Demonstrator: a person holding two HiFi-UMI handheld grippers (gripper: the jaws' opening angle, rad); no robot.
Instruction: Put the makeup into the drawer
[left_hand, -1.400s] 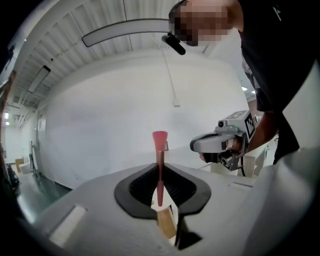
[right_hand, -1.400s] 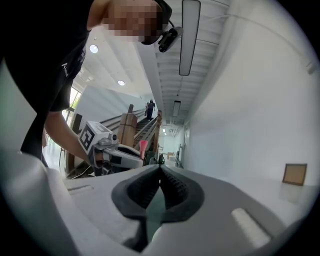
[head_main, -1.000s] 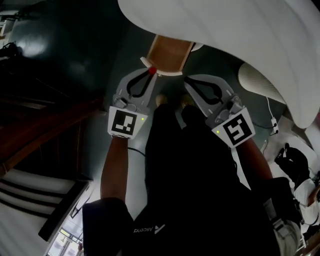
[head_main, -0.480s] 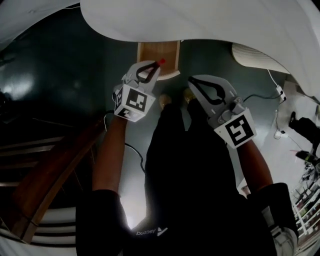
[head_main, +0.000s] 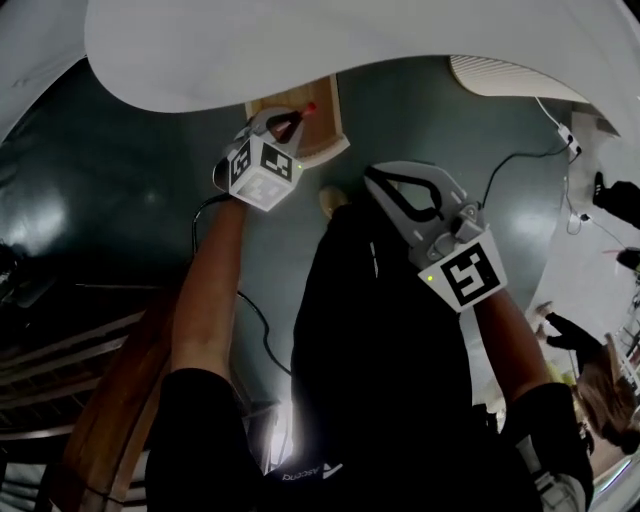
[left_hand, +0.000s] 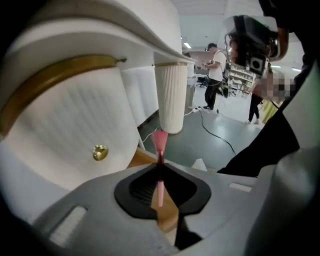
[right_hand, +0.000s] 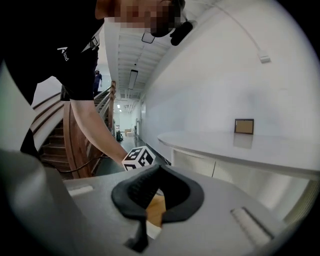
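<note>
My left gripper (head_main: 291, 118) is shut on a thin pink makeup stick (left_hand: 160, 145). Its red end (head_main: 310, 107) pokes out past the fingertips. It hangs over the open wooden drawer (head_main: 318, 130) that stands out from under the white curved table. In the left gripper view the stick runs upright between the shut pads, with the drawer's wood (left_hand: 141, 159) just behind. My right gripper (head_main: 372, 178) hovers to the right of the drawer, fingertips together and nothing in it. Through its jaws a bit of the drawer (right_hand: 156, 207) shows.
The white curved tabletop (head_main: 250, 50) overhangs the drawer. A drawer front with a gold knob (left_hand: 100, 151) is at left, a ribbed white leg (left_hand: 170, 95) beyond. A cable (head_main: 520, 160) lies on the dark floor. A wooden staircase (head_main: 110, 400) stands at left. People stand far off (left_hand: 215, 75).
My left gripper has sunk and tipped downward with the pink stick, coming over the open drawer. The right gripper has dropped a little and stayed shut.
</note>
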